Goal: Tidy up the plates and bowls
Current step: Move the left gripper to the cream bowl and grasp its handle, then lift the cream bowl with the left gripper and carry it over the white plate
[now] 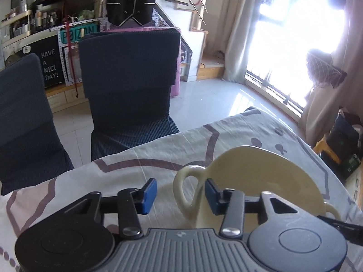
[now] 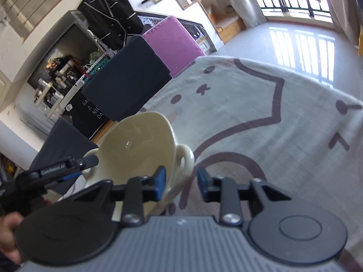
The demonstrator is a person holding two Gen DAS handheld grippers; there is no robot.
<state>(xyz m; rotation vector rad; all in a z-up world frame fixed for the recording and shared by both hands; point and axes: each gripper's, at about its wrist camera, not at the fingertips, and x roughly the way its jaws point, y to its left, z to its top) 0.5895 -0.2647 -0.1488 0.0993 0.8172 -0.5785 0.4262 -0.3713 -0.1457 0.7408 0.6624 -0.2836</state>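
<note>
A cream bowl (image 1: 254, 181) with two loop handles sits on the cat-print tablecloth (image 1: 140, 176). My left gripper (image 1: 180, 195) is open, its blue pads on either side of the bowl's left handle (image 1: 183, 190). In the right wrist view the same bowl (image 2: 136, 145) stands at centre left. My right gripper (image 2: 181, 185) is open, its pads on either side of the bowl's right handle (image 2: 185, 158). The left gripper (image 2: 74, 167) shows at the bowl's far handle in the right wrist view. Neither is closed on the bowl.
Two dark covered chairs (image 1: 129, 86) stand at the table's far edge, with a pink chair (image 2: 174, 43) behind. Shelves (image 1: 25, 22) and stairs lie beyond. Boxes (image 1: 342, 140) stand right of the table. The tablecloth (image 2: 261, 113) stretches right of the bowl.
</note>
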